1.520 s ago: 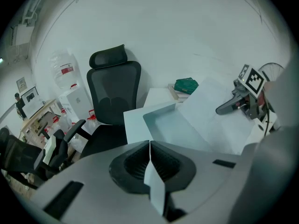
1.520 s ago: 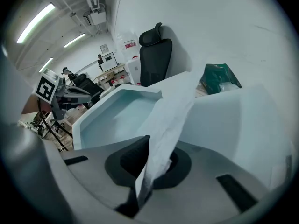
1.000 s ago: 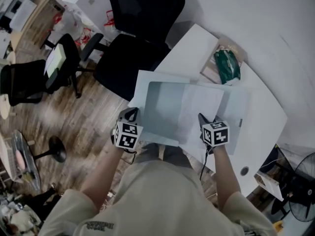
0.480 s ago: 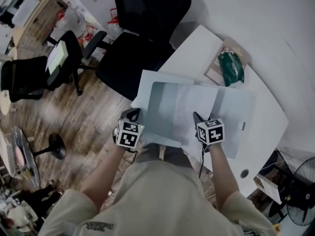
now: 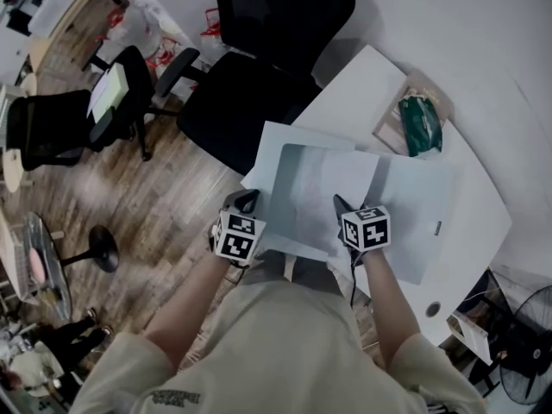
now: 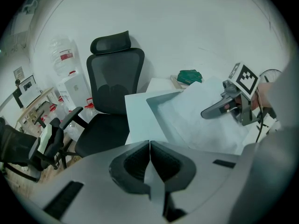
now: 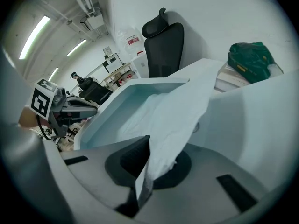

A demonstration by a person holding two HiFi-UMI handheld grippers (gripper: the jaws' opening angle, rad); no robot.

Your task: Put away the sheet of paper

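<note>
White paper sheet [image 5: 321, 184], clenched in right gripper [image 5: 339, 203], slid deeper into pale-blue plastic folder [image 5: 414, 205], whose edge left gripper [image 5: 248, 198] grasps; likely nearly stowed.

No readable text anywhere. Red labels on water bottles [image 6: 67, 57] too small to read.

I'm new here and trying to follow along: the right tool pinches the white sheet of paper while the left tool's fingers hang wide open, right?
Not quite. The left gripper is not open: the left gripper view shows its fingers shut on a thin pale blue edge of the folder. The right gripper does pinch the sheet of paper.
</note>
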